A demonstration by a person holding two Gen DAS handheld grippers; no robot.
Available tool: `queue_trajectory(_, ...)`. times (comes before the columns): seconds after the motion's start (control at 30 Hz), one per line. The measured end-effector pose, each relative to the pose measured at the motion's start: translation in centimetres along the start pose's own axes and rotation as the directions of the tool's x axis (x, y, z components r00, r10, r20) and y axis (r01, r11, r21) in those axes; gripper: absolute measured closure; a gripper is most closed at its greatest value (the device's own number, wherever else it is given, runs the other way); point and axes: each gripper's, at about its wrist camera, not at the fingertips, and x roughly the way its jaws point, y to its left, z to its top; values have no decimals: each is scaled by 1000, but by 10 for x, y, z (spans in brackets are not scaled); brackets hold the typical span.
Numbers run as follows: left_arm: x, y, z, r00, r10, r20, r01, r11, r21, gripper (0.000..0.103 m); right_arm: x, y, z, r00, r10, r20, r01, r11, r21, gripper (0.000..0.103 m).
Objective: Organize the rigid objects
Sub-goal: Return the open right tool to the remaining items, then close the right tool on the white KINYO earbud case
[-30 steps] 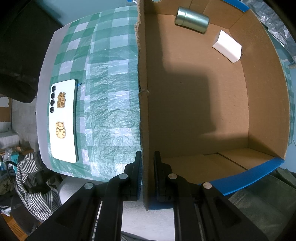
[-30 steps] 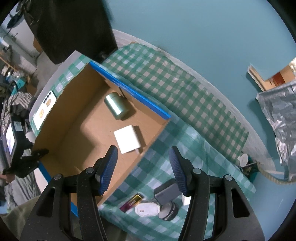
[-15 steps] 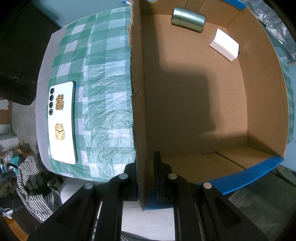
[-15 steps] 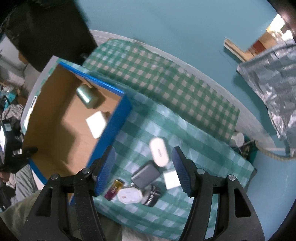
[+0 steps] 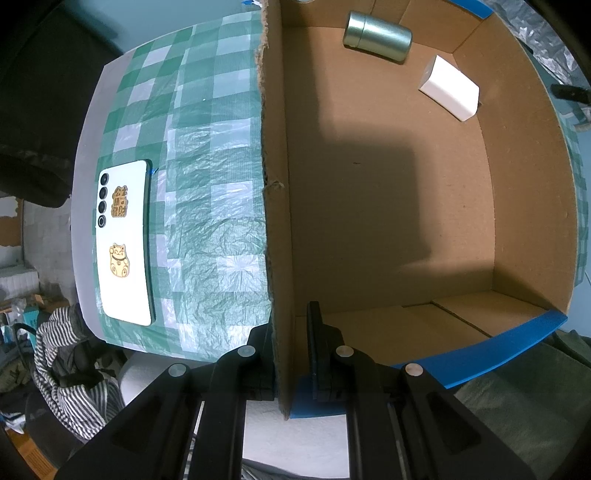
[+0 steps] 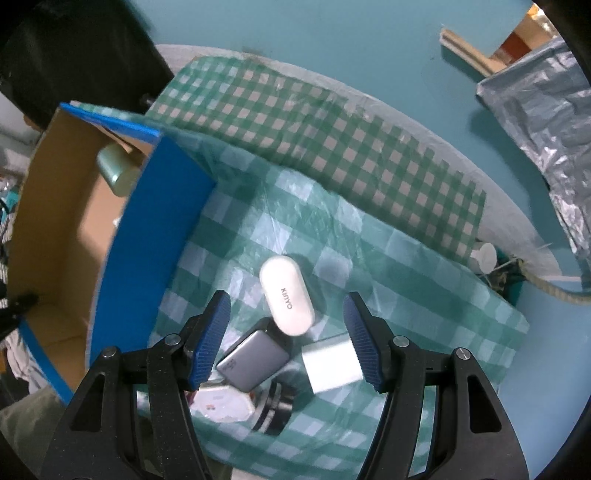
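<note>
My left gripper (image 5: pixel 290 350) is shut on the near wall of the cardboard box (image 5: pixel 273 229). Inside the box lie a green-silver tin (image 5: pixel 376 35) and a white block (image 5: pixel 448 88), both at the far end. My right gripper (image 6: pixel 286 332) hangs open above a cluster on the checked cloth: a white oval case (image 6: pixel 286 295), a grey power bank (image 6: pixel 253 360), a white cube (image 6: pixel 330 363), a white octagonal item (image 6: pixel 223 404) and a dark round lens-like part (image 6: pixel 275 408). Nothing sits between its blue pads (image 6: pixel 210 338). The box (image 6: pixel 147 236) shows at the left of that view, with the tin (image 6: pixel 116 171) inside.
A white phone (image 5: pixel 123 240) with gold stickers lies face down on the cloth left of the box. Striped fabric (image 5: pixel 66 369) hangs past the table's near edge. Crinkled silver foil (image 6: pixel 543 110) lies off the table at the far right, beside a rope (image 6: pixel 554 293).
My right gripper has travelled from above the box to the right and downward, now over the cluster of small items, its jaws a little wider. The left gripper has kept its hold on the box wall.
</note>
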Motion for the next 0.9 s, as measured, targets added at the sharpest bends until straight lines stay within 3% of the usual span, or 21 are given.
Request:
queue_trajectory(0.2, -1, 3, -2, 1000, -3, 0, 3, 1000, -10, 93, 36, -1, 0, 999, -2, -42, 1, 1000, -24, 39)
queue_trajectory(0.6, -2, 6, -5, 1000, 0, 1, 0, 1000, -17, 93, 64, 7, 2, 997, -18, -71, 15, 999, -50, 39)
queue_trajectory(0.9, -1, 6, -5, 1000, -1, 1, 1, 1000, -20, 93, 74, 7, -2, 994, -36, -103, 31, 998, -50, 52)
